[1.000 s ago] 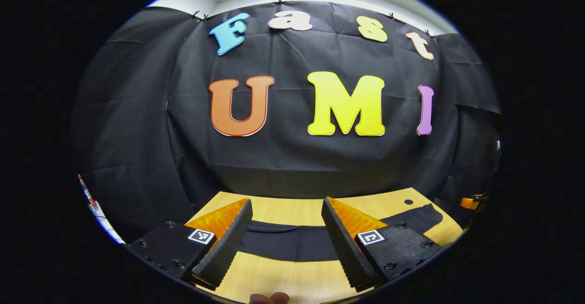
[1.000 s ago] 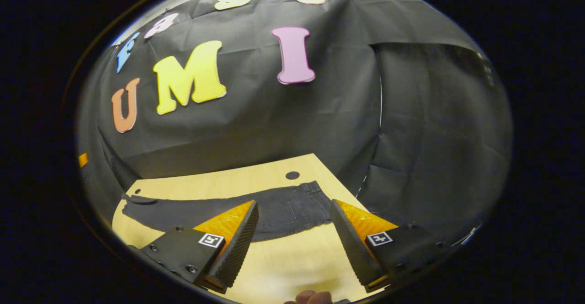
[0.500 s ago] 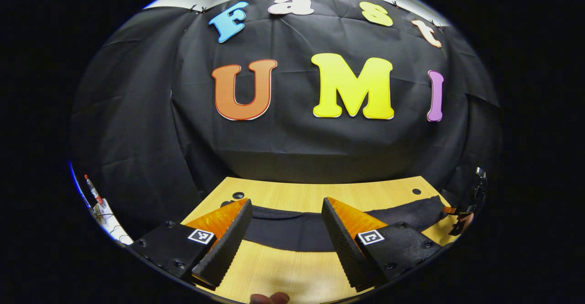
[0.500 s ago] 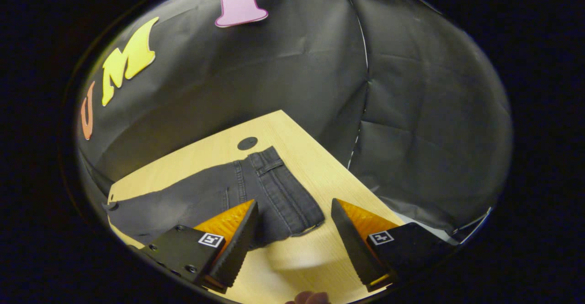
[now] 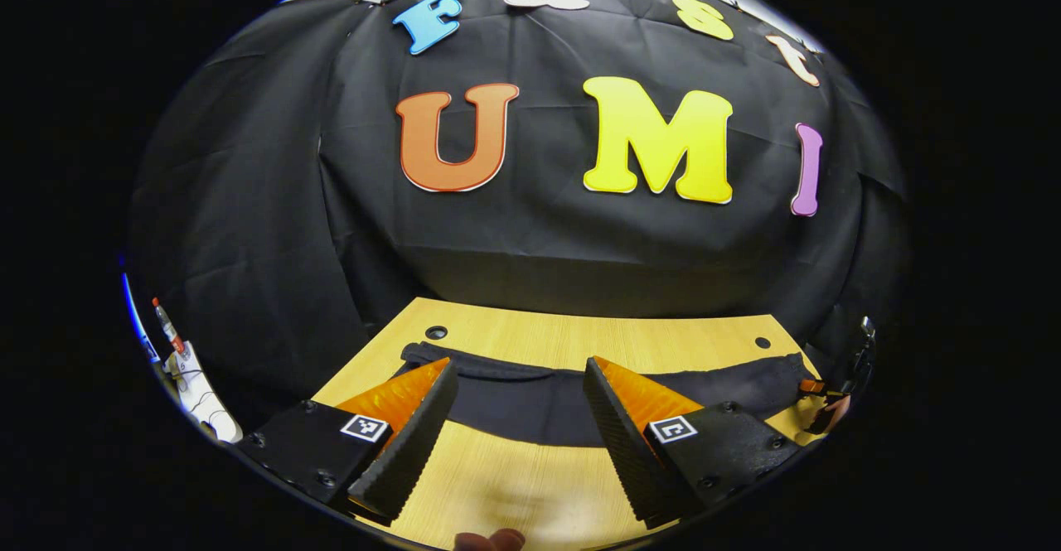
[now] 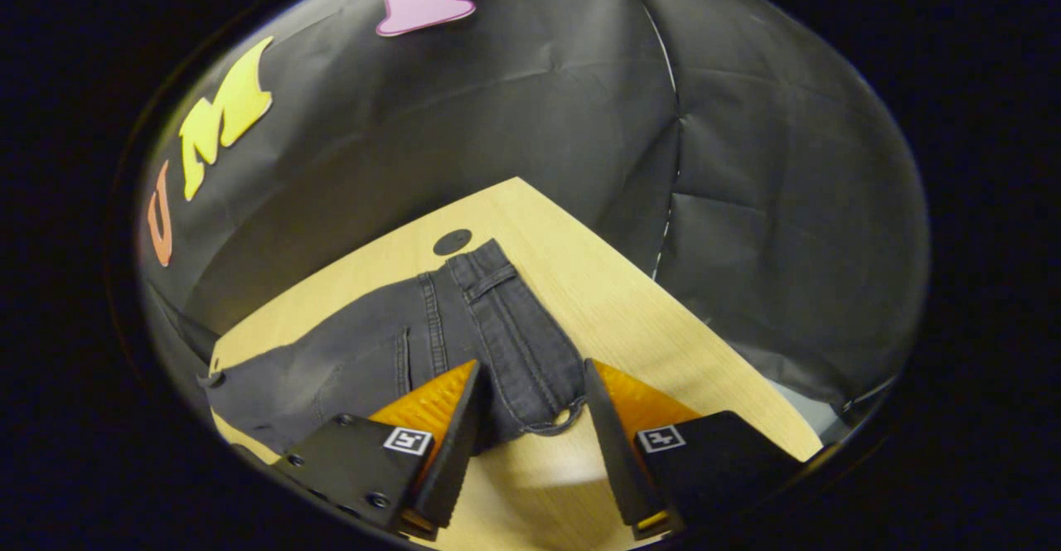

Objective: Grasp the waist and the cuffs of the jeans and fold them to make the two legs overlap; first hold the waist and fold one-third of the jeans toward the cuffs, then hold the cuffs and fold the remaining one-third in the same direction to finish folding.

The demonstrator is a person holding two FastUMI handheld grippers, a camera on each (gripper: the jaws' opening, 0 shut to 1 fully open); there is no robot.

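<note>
Wooden table (image 6: 630,302), one jeans (image 6: 464,327), two tools.

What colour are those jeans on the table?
Dark charcoal grey, nearly black; the jeans show best in the right gripper view.

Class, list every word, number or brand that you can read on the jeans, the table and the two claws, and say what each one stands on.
Jeans: no readable label or brand.
Table: no writing.
Left claw: a square black-and-white marker on each finger base, a pattern and no words.
Right claw: the same kind of squares, no words.
So there is no text to quote.
</note>
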